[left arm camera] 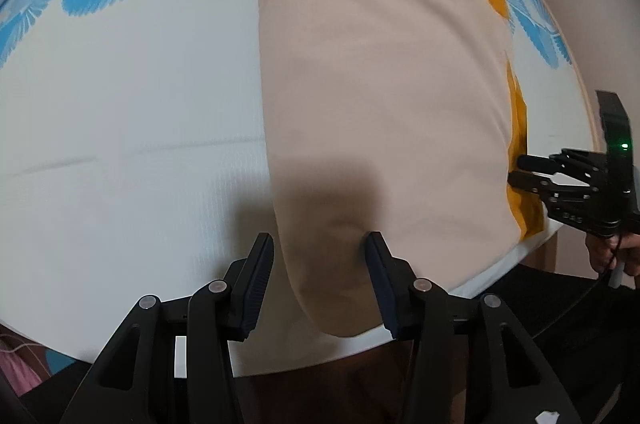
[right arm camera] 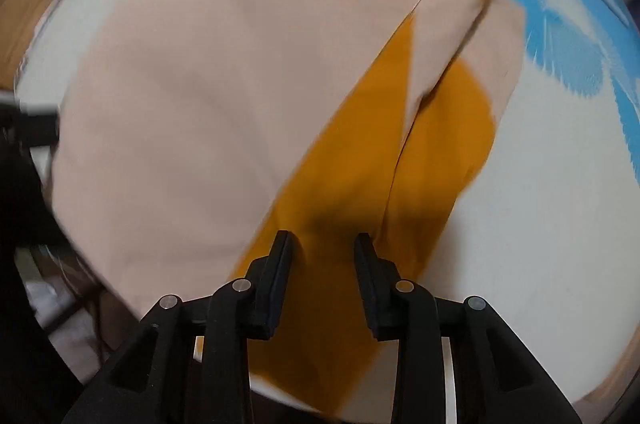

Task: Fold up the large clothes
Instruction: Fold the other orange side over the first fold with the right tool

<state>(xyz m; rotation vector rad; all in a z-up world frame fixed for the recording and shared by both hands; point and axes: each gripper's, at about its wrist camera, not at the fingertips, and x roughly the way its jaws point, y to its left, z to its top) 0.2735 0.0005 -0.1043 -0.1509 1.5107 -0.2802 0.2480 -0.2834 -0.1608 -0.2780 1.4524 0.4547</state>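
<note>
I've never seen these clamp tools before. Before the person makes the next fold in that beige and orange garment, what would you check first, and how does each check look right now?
1. Left gripper straddles the beige fabric near the edge: ok.
2. Left pads pressing the fabric: cannot tell.
3. Right gripper sits over the orange panel: ok.
4. Right pads gripping the orange panel: not ok, jaws apart, nothing pinched.
5. Beige layer lies smooth: ok.
6. Garment fully on the white and blue surface: not ok, its near end hangs over the edge.

The folded garment (left arm camera: 380, 72) lies on the table (left arm camera: 120, 112).
</note>
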